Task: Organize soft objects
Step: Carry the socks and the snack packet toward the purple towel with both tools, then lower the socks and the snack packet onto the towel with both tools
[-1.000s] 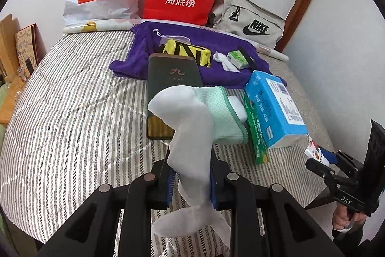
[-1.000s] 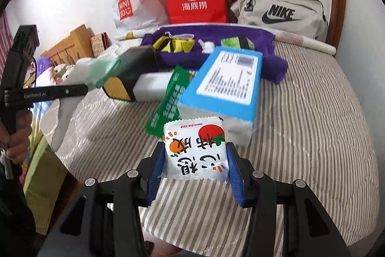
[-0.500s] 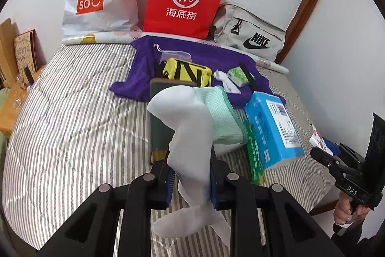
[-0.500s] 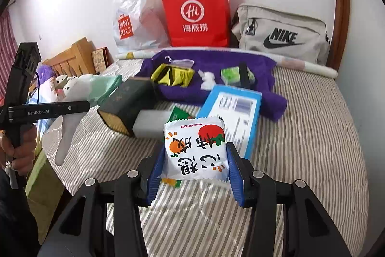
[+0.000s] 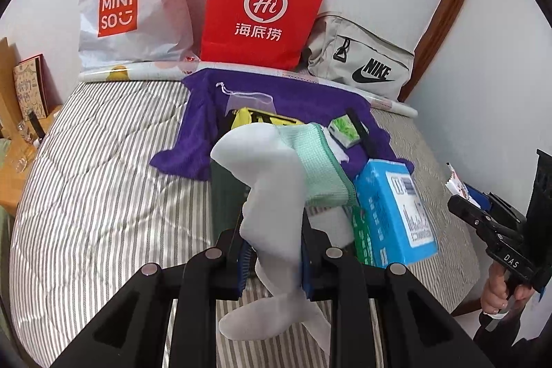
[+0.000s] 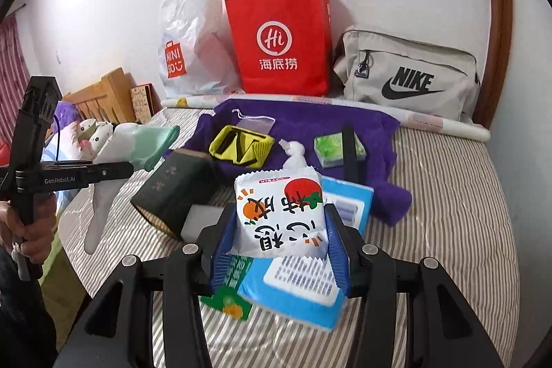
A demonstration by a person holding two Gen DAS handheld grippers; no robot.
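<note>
My left gripper (image 5: 274, 254) is shut on a white sock with a green cuff (image 5: 272, 181) and holds it up over the striped bed; the sock hangs below the fingers. It also shows in the right wrist view (image 6: 138, 147), held at the left. My right gripper (image 6: 279, 247) is shut on a white tissue pack with red fruit print (image 6: 281, 216), held above the blue tissue box (image 6: 296, 295). In the left wrist view the right gripper (image 5: 483, 216) is at the far right edge. A purple towel (image 6: 310, 123) lies at the back with small items on it.
On the towel lie a yellow-black pouch (image 6: 241, 145), a green pack (image 6: 336, 147) and a clear drawstring bag (image 6: 257, 123). A dark box (image 6: 176, 192) and a green packet (image 6: 227, 302) lie near the blue box. Red bag (image 6: 279, 43), Miniso bag (image 6: 193, 47), Nike bag (image 6: 407, 78) line the wall.
Both grippers have risen and drawn back from the bed with their loads still held. The items on the bed now look lower and farther away.
</note>
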